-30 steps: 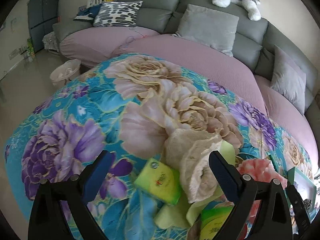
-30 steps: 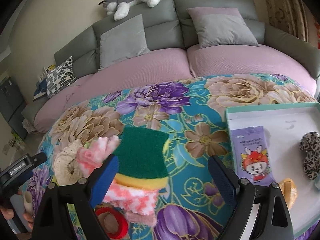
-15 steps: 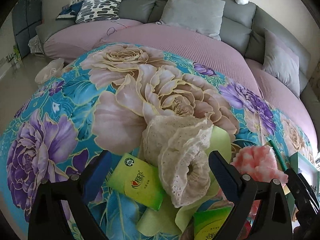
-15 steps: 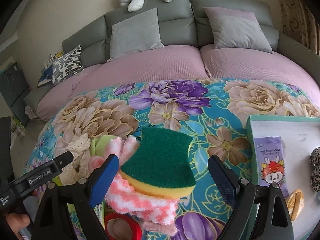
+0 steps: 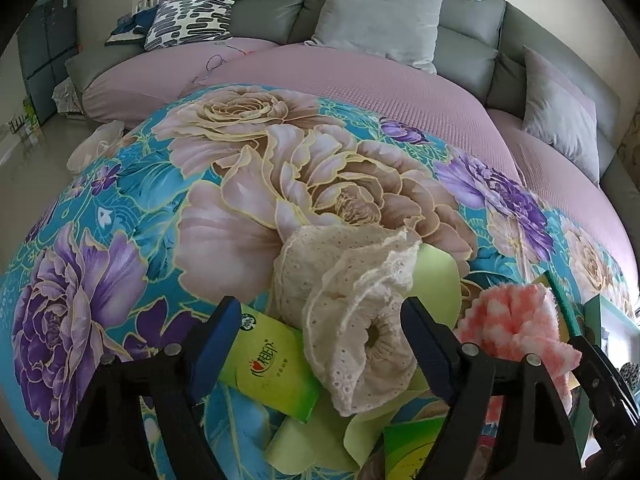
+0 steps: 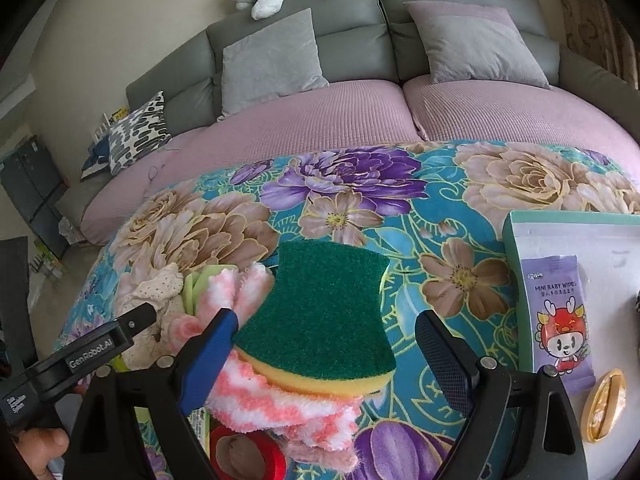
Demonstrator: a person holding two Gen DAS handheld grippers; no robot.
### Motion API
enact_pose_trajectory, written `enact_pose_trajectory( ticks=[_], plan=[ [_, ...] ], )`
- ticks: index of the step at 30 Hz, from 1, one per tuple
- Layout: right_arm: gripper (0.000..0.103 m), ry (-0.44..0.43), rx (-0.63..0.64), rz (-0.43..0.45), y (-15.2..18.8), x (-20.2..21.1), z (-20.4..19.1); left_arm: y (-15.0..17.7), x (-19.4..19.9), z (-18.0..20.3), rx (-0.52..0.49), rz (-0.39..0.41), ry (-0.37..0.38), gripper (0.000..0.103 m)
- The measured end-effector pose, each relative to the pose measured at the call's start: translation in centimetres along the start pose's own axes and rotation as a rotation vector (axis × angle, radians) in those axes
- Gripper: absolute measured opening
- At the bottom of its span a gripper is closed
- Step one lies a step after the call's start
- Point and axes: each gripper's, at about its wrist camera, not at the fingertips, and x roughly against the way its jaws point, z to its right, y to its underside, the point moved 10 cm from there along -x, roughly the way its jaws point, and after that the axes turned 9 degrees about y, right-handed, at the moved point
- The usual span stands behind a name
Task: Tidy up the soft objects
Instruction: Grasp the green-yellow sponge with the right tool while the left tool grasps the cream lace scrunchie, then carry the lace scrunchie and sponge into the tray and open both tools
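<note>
We see our left gripper (image 5: 320,340) over a floral tablecloth (image 5: 168,208), jaws apart and just been closing, pads not pressing; a green tissue pack (image 5: 272,368) and a cream lace cloth (image 5: 352,320) lie between its fingers. Right of its right finger sits a pink fluffy cloth (image 5: 516,328). Our right gripper (image 6: 326,340) stands wide, a green sponge (image 6: 324,312) between its fingers, untouched. Right of its right finger, a white tray (image 6: 624,248) holds baby wipes (image 6: 560,312). Beyond, a grey sofa (image 6: 352,32) with pink cushions.
</note>
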Motion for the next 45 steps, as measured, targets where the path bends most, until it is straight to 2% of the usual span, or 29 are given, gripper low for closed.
enact_pose_trajectory(
  ticks=[5, 7, 9, 12, 17, 19, 21, 23, 28, 30, 35, 45],
  plan=[
    [0.085, -0.032, -0.009, -0.006, 0.3, 0.2, 0.1, 0.0, 0.1, 0.3, -0.014, 0.002, -0.002, 0.079],
    [0.082, -0.047, -0.013, -0.010, 0.4, 0.4, 0.1, 0.0, 0.0, 0.4, -0.016, 0.002, -0.001, 0.069],
    [0.077, -0.059, -0.015, -0.010, 0.5, 0.6, 0.0, 0.1, -0.1, 0.3, -0.009, -0.002, -0.001, 0.067],
    [0.076, -0.075, -0.025, -0.015, 0.6, 0.7, 0.0, 0.2, -0.2, 0.3, -0.003, -0.005, -0.002, 0.066],
    [0.076, -0.111, -0.051, -0.028, 0.8, 0.7, 0.1, 0.4, -0.3, 0.5, -0.008, -0.013, 0.005, 0.052],
    [0.076, -0.113, -0.053, -0.028, 0.8, 0.7, 0.1, 0.5, -0.4, 0.6, -0.008, -0.019, 0.007, 0.042],
    [0.075, -0.121, -0.058, -0.029, 0.8, 0.7, 0.1, 0.6, -0.5, 0.8, -0.010, -0.024, 0.011, 0.037],
    [0.075, -0.125, -0.061, -0.025, 0.7, 0.8, 0.2, 0.7, -0.6, 0.9, -0.019, -0.029, 0.008, 0.035],
    [0.075, -0.137, -0.069, -0.009, 0.4, 1.4, 0.3, 0.8, -0.6, 0.9, -0.008, -0.026, 0.023, 0.016],
    [0.075, -0.140, -0.073, 0.002, 0.2, 1.7, 0.4, 0.7, -0.5, 0.9, -0.004, -0.017, 0.030, 0.012],
    [0.074, -0.146, -0.078, 0.016, -0.1, 2.1, 0.6, 0.2, 0.1, 1.3, 0.002, 0.014, 0.054, 0.009],
    [0.074, -0.149, -0.115, 0.116, -1.9, 5.0, 1.9, -2.1, 4.3, 2.6, -0.022, 0.154, 0.108, 0.009]
  ],
)
